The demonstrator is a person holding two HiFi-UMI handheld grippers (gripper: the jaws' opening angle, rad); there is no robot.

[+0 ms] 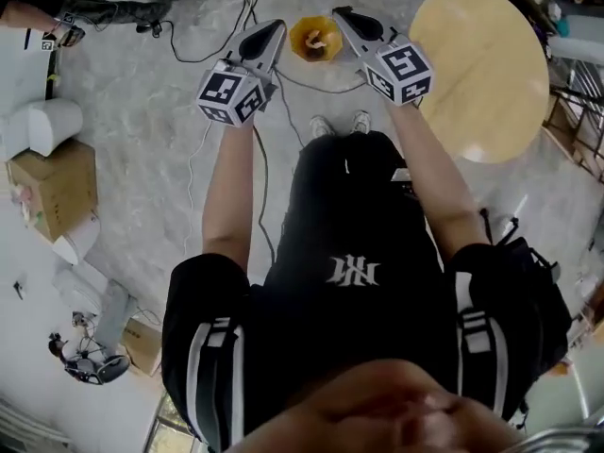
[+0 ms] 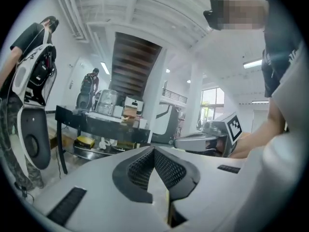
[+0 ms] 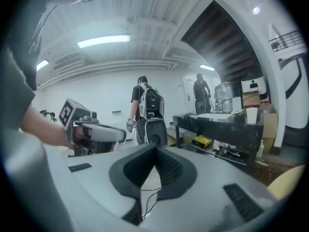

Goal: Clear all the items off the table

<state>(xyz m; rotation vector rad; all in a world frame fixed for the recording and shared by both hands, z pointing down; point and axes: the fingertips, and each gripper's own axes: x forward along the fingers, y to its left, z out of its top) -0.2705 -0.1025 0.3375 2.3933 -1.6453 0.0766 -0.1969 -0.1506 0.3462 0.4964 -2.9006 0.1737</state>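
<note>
I find left tool and right tool shut and empty, round worktop right of them bare, and a light-looking orange tub on the floor between their tips, best gripped by its rim.

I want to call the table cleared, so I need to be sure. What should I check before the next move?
1. Round table bare: ok, nothing shows on it.
2. Left gripper empty, jaws together: ok.
3. Right gripper empty, jaws together: ok.
4. Yellow bin on the floor holds things: ok; what they are, cannot tell.
5. Floor cable clear of the feet: not ok, it runs close beside them.
</note>
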